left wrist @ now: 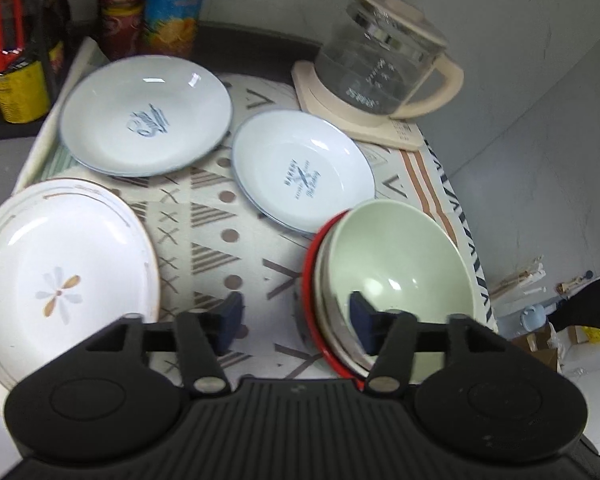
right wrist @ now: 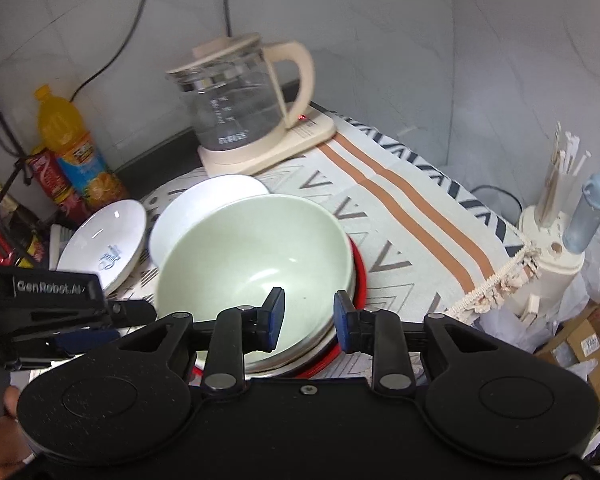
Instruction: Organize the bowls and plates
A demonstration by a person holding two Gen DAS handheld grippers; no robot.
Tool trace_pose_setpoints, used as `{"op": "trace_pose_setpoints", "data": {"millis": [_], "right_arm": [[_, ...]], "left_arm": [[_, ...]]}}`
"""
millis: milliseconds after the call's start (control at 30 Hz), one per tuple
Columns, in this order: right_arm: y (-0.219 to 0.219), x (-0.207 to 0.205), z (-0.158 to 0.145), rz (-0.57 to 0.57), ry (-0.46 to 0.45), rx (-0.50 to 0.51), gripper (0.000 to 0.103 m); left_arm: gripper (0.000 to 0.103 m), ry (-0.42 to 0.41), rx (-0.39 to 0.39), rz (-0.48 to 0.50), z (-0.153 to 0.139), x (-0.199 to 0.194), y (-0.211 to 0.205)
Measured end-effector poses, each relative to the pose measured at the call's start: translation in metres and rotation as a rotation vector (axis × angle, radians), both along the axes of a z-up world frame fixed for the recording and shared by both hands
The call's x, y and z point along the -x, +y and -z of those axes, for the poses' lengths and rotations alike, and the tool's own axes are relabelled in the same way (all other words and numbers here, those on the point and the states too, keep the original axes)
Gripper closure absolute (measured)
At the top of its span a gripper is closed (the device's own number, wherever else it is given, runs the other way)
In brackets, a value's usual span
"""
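A pale green bowl (left wrist: 396, 264) sits nested on a metal bowl and a red dish (left wrist: 310, 276) at the table's near right. My left gripper (left wrist: 296, 322) is open, its fingers straddling the stack's left rim. My right gripper (right wrist: 307, 318) is open and empty, just above the green bowl's (right wrist: 256, 256) near right rim. Two white blue-rimmed plates (left wrist: 146, 114) (left wrist: 300, 170) lie behind. A white flower plate (left wrist: 64, 272) lies at the near left.
A glass kettle (left wrist: 380, 64) on a beige base stands at the back right. Bottles and cans (left wrist: 172, 4) stand at the back left. The patterned tablecloth (right wrist: 404, 208) ends at the right edge, with a chopstick holder (right wrist: 552, 236) beyond.
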State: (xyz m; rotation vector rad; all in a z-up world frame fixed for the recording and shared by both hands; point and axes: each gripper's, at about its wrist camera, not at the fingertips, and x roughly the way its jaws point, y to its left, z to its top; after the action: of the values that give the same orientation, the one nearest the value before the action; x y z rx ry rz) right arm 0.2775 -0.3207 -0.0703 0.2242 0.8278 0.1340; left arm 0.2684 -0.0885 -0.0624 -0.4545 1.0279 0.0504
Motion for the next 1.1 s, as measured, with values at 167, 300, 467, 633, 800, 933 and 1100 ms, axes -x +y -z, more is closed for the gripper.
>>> {"op": "trace_pose_setpoints", "data": {"millis": [167, 300, 467, 633, 800, 933, 1100], "right_arm": [[0.012, 0.011, -0.008, -0.034, -0.023, 0.017, 0.051], [0.022, 0.018, -0.011, -0.062, -0.036, 0.0, 0.038], [0.037, 0.026, -0.011, -0.111, -0.041, -0.028, 0.023], [0.053, 0.033, -0.012, -0.161, -0.047, -0.023, 0.017], [0.065, 0.04, -0.013, -0.191, -0.041, -0.018, 0.013], [0.073, 0.045, -0.013, -0.206, -0.036, -0.017, 0.011], [0.082, 0.049, -0.014, -0.229, -0.041, -0.016, 0.011]], "left_arm": [[0.022, -0.015, -0.026, -0.03, -0.001, 0.016, 0.015], [0.017, 0.001, -0.024, -0.046, 0.004, 0.029, 0.033], [0.017, 0.03, -0.031, -0.086, 0.011, 0.048, 0.055], [0.017, 0.039, -0.029, -0.127, 0.013, 0.061, 0.072], [0.016, 0.034, -0.039, -0.155, 0.01, 0.071, 0.083], [0.016, 0.038, -0.045, -0.171, 0.012, 0.078, 0.091], [0.016, 0.043, -0.046, -0.192, 0.014, 0.084, 0.099]]}}
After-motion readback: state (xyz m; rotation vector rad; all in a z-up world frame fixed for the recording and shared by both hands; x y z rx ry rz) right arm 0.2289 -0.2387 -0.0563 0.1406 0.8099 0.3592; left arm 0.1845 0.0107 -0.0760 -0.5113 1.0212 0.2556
